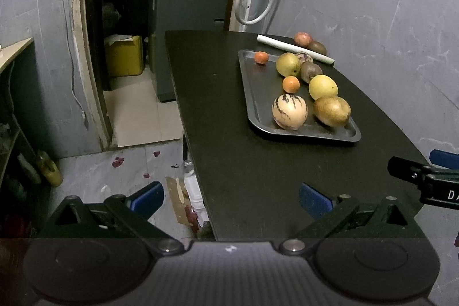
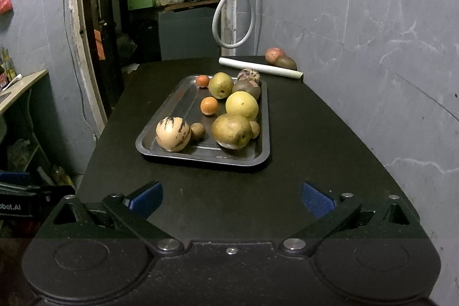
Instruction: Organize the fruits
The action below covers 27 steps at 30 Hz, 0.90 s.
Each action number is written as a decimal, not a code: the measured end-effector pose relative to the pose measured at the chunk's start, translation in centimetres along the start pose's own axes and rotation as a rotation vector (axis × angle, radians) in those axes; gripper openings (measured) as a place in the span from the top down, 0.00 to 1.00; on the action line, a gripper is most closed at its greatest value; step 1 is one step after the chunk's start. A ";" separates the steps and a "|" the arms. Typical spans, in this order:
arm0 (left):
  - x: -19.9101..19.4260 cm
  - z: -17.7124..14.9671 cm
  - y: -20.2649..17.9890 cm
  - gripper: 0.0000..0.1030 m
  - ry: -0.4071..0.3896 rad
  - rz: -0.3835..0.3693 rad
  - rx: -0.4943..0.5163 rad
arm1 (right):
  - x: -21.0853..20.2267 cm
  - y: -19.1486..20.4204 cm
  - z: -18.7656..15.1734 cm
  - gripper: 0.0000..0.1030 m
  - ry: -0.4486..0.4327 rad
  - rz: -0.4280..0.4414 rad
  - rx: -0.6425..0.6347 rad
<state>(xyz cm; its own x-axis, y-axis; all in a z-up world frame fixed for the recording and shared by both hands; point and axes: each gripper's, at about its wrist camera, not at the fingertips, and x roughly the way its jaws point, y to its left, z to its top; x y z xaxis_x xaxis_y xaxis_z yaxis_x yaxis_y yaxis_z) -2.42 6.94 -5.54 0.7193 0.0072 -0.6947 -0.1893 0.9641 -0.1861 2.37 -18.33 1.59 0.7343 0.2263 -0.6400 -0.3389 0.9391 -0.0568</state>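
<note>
Blue-padded fingers of the right gripper are seen nearest the lens, spread wide and holding nothing, poised over the near end of a black table. Likewise, in the left wrist view, the left gripper is shown fully spread and empty, at the table's near left edge.

Farther back, a dark metal tray is set on the table, well apart from both grippers. From left to right in the right wrist view, it is filled as follows: a pale striped melon-like fruit at the near left, a small brown fruit touching it, a small orange in the middle, a large brownish pear at the near right, and a yellow citrus just behind that. At the far end a second small orange, a green-yellow pear and two dark passion fruits are gathered.

Beyond the tray, a white roll is laid across the table, and behind it a reddish apple and a dark fruit are left outside the tray.

All the fruits are judged round, smooth and likely to roll. A grip across the widest part is advised. The pears and melon-like fruit appear heavier and bruisable, so gentle pressure is suggested.
</note>
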 end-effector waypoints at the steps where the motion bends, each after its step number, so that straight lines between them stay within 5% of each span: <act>1: 0.0 0.0 0.0 0.01 0.000 -0.001 0.000 | 0.0 0.0 0.0 0.01 0.000 0.000 0.001; 27: 1.5 -0.1 0.5 0.01 0.027 -0.015 -0.035 | 0.9 0.2 0.4 0.01 0.032 -0.008 -0.022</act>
<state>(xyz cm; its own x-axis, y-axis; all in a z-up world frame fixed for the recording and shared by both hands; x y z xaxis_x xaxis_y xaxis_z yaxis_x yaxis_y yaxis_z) -1.52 7.44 -6.72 0.7037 -0.0151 -0.7103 -0.2021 0.9542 -0.2205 3.24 -17.87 1.35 0.7182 0.2102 -0.6633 -0.3460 0.9350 -0.0783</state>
